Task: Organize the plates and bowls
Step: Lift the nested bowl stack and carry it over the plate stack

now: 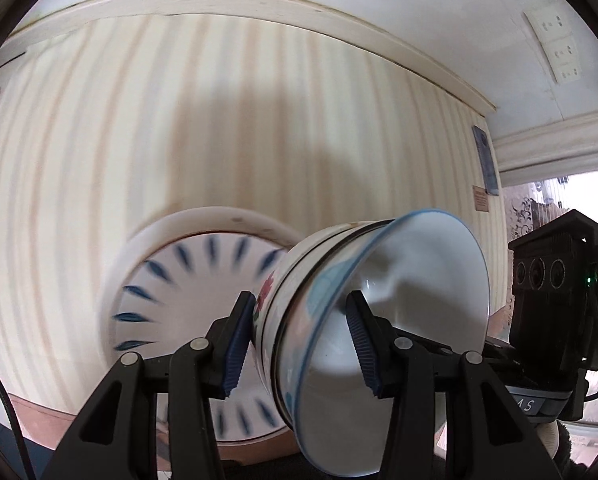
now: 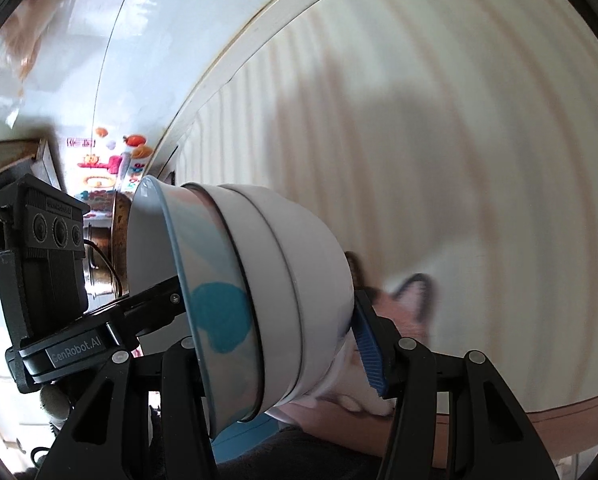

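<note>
Between the blue ribbed pads at the lower centre of the left wrist view, the left hand-held gripper is clamped across the wall of a nested stack of glazed ceramic bowls, one pad outside on the flowered bowl, the other inside the blue-rimmed bowl. The stack is tipped on its side, clear of any surface. In the right wrist view the right hand-held gripper holds the same stack from the opposite side; one pad presses the white outer bowl at lower right, while the other jaw is hidden behind the rim, so full contact there cannot be confirmed.

Handling judgement: the bowls appear rigid, fairly heavy together, brittle and slick with glaze. Nested pieces may slide apart when tilted; a grip over the rim walls, as taken, seems soundest, with the stack kept level.

Beyond, at lower left of the left view, a round white plate with blue leaf marks lies flat on the pale striped cloth covering the bench. A fox-patterned piece shows behind the bowls in the right view; detail is blurred.
</note>
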The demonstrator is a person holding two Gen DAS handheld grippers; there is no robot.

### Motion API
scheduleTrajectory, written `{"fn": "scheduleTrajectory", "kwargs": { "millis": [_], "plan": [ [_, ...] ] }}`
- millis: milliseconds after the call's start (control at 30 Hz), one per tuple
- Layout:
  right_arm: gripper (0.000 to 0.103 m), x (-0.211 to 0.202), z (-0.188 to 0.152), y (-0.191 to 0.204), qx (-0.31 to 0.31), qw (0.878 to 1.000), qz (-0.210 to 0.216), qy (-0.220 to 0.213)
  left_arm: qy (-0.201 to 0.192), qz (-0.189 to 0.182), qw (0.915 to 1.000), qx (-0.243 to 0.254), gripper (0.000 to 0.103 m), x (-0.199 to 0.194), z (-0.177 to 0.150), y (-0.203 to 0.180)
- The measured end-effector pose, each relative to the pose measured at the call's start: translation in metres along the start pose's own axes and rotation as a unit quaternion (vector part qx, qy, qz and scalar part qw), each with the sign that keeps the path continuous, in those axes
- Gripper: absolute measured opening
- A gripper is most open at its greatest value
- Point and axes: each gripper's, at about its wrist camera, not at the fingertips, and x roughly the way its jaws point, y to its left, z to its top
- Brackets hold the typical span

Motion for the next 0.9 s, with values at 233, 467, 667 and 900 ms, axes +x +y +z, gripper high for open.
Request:
{"fn": "scheduleTrajectory", "kwargs": {
  "millis": [233, 467, 667, 900],
  "plan": [
    [0.055, 0.043, -0.007, 0.028, -0.009, 1.000, 0.003, 0.016, -0.002, 0.008, 0.9998, -0.017, 0.043, -0.003, -0.004, 0.037],
    [0.055, 0.079, -0.008, 0.043, -0.006, 1.000, 0.001, 0.028, 0.004, 0.010, 0.9997, -0.021, 0.043, 0.002, -0.007, 0.054],
    [0.055, 0.092, -0.009, 0.047, -0.004, 1.000, -0.004, 0.029, 0.008, 0.010, 0.9997, -0.019, 0.043, 0.008, -0.004, 0.056],
    [0.055, 0.100, -0.009, 0.050, -0.002, 0.999, -0.010, 0.032, 0.010, 0.014, 0.9998, -0.015, 0.043, 0.008, -0.005, 0.064]
  ]
}}
